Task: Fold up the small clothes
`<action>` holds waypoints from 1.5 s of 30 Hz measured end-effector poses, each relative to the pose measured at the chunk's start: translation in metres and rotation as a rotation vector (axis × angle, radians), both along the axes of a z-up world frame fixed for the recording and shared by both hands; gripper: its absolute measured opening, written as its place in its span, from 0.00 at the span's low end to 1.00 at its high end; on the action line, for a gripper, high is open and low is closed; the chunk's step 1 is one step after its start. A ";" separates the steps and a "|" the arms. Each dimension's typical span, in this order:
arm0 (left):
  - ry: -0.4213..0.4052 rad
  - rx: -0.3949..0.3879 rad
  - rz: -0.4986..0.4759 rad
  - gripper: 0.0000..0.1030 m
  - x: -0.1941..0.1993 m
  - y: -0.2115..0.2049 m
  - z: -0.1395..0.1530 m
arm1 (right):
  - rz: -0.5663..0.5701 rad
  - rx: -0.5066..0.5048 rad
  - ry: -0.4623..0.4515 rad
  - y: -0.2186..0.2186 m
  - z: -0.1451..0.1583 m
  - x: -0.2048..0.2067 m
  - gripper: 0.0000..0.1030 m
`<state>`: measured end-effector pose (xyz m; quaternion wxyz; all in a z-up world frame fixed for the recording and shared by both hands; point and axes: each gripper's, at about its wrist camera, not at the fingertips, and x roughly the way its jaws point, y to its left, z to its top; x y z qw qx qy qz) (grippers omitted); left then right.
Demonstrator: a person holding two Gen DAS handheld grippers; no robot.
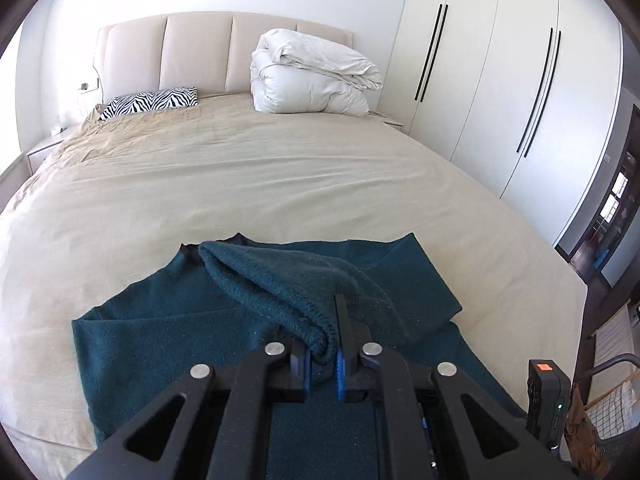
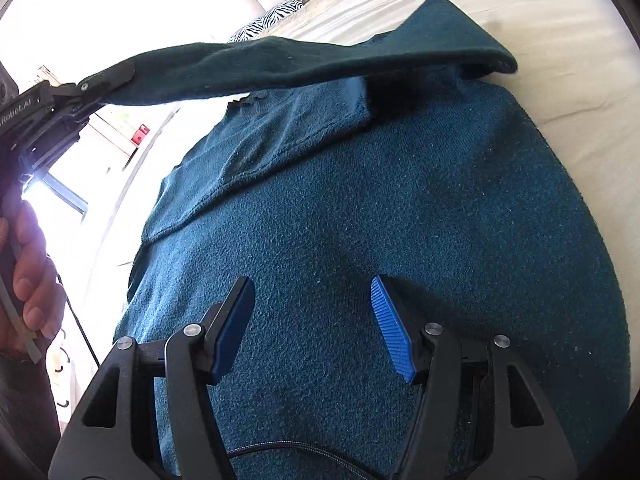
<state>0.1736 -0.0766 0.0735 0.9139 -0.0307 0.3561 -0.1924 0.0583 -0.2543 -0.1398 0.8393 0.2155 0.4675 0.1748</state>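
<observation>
A dark teal knit sweater (image 1: 168, 340) lies flat on the beige bed (image 1: 240, 184). My left gripper (image 1: 322, 350) is shut on the cuff of one sleeve (image 1: 280, 280) and holds it lifted across the body. In the right wrist view the sleeve (image 2: 304, 62) stretches taut from the left gripper (image 2: 106, 80) at the upper left to the shoulder at the upper right. My right gripper (image 2: 314, 328) is open and empty, just above the sweater's body (image 2: 400, 220).
A folded white duvet (image 1: 312, 76) and a zebra-print pillow (image 1: 152, 102) lie at the padded headboard. White wardrobes (image 1: 500, 80) stand to the right. A wire basket (image 1: 612, 408) stands by the bed's near right corner.
</observation>
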 end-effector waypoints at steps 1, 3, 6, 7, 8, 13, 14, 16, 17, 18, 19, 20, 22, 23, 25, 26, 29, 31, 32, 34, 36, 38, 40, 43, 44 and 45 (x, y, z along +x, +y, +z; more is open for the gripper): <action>0.022 -0.003 0.010 0.09 0.004 0.010 -0.005 | 0.000 0.000 0.000 0.001 0.000 0.001 0.57; 0.075 -0.015 0.044 0.09 0.009 0.034 -0.022 | 0.000 0.001 0.001 0.001 0.000 0.002 0.57; 0.130 -0.043 0.089 0.09 0.018 0.062 -0.047 | -0.002 -0.001 0.005 0.002 0.000 0.005 0.57; 0.140 -0.041 0.101 0.09 0.021 0.071 -0.057 | -0.002 -0.003 0.007 0.003 0.000 0.006 0.57; 0.156 -0.041 0.110 0.09 0.024 0.077 -0.065 | -0.004 -0.005 0.010 0.003 0.001 0.008 0.57; 0.162 -0.088 0.127 0.09 0.030 0.098 -0.085 | -0.042 0.080 0.005 -0.006 0.013 0.013 0.59; 0.155 -0.095 0.130 0.09 0.030 0.100 -0.084 | -0.059 0.109 -0.003 -0.012 0.018 0.016 0.59; 0.137 -0.113 0.142 0.09 0.029 0.106 -0.082 | -0.095 0.170 -0.005 -0.025 0.024 0.027 0.59; 0.129 -0.122 0.153 0.09 0.029 0.110 -0.081 | -0.115 0.207 -0.003 -0.032 0.027 0.035 0.59; 0.123 -0.137 0.164 0.09 0.030 0.113 -0.080 | -0.134 0.247 -0.005 -0.041 0.029 0.042 0.59; 0.126 -0.151 0.168 0.09 0.030 0.116 -0.082 | -0.153 0.290 -0.008 -0.050 0.030 0.050 0.59; 0.136 -0.154 0.168 0.09 0.031 0.117 -0.086 | -0.173 0.326 0.002 -0.056 0.029 0.060 0.61; 0.160 -0.136 0.171 0.10 0.034 0.119 -0.096 | -0.221 0.368 0.038 -0.066 0.022 0.078 0.62; 0.170 -0.133 0.174 0.11 0.035 0.120 -0.101 | -0.237 0.377 0.050 -0.070 0.018 0.085 0.62; 0.193 -0.137 0.180 0.12 0.039 0.124 -0.110 | -0.269 0.412 0.061 -0.077 0.011 0.093 0.62; 0.201 -0.144 0.183 0.15 0.040 0.126 -0.113 | -0.280 0.441 0.078 -0.081 0.007 0.097 0.62; 0.213 -0.168 0.187 0.15 0.042 0.133 -0.119 | -0.311 0.516 0.069 -0.099 0.007 0.100 0.63; 0.215 -0.194 0.192 0.15 0.043 0.138 -0.121 | -0.298 0.525 0.042 -0.109 0.016 0.103 0.63; 0.215 -0.205 0.196 0.15 0.044 0.139 -0.122 | -0.284 0.527 0.033 -0.112 0.020 0.106 0.63; 0.212 -0.228 0.205 0.15 0.044 0.142 -0.125 | -0.273 0.517 0.019 -0.118 0.030 0.115 0.63; 0.225 -0.262 0.211 0.16 0.044 0.143 -0.134 | -0.259 0.518 0.022 -0.122 0.036 0.129 0.63; 0.233 -0.290 0.202 0.21 0.041 0.143 -0.144 | -0.235 0.530 0.032 -0.132 0.039 0.144 0.63; 0.226 -0.309 0.184 0.28 0.038 0.143 -0.145 | -0.225 0.505 0.041 -0.131 0.041 0.160 0.63; 0.225 -0.327 0.152 0.39 0.038 0.142 -0.144 | -0.181 0.518 0.064 -0.123 0.037 0.190 0.63; 0.222 -0.320 0.153 0.39 0.038 0.140 -0.144 | -0.175 0.521 0.079 -0.120 0.035 0.199 0.63; 0.219 -0.317 0.154 0.39 0.038 0.140 -0.144 | -0.165 0.527 0.092 -0.117 0.032 0.208 0.63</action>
